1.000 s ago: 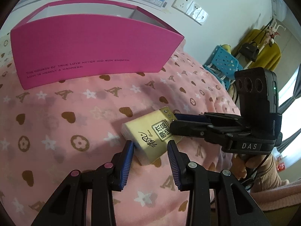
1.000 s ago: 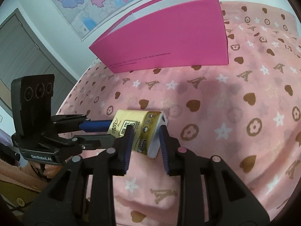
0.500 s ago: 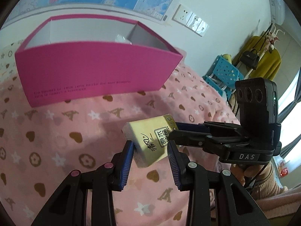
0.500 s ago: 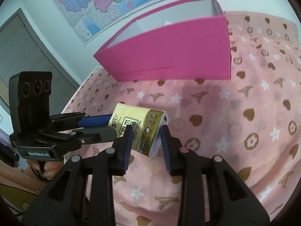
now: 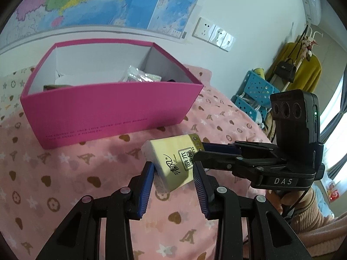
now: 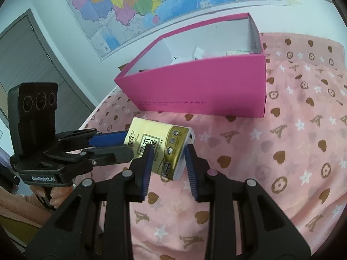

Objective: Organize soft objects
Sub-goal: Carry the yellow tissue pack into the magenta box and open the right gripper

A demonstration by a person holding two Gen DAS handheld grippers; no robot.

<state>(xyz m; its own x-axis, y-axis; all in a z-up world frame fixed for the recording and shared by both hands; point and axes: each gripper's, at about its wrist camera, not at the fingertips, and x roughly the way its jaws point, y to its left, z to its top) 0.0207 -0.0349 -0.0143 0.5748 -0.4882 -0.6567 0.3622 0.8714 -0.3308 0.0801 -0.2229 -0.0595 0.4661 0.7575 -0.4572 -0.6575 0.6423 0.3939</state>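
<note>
Sitting to the left in the left wrist view, the pink box (image 5: 104, 106) rests open on the pink blanket (image 5: 65, 169), with a clear packet (image 5: 138, 77) and other soft things already inside. Just in front of its near wall, lifted clear of the blanket, hangs the yellow tissue pack (image 5: 171, 162), tilted and shared between two sets of tongs. The left gripper (image 5: 173, 173) is clamped on the pack's near end, and further right the right gripper (image 5: 200, 149) reaches in from the side and pinches the far end; its own camera shows the same squeeze (image 6: 168, 153).

The pack looks about to be carried up and over the wall into the box. With two grips on one soft, slippery-wrapped pack, the risk is the hands drifting apart or twisting against each other, which could tear the wrapper or pull it out of one set of pads. The pack also hangs lower than the box rim, so a forward move made too early could knock the wall and shove the light box across the blanket.
</note>
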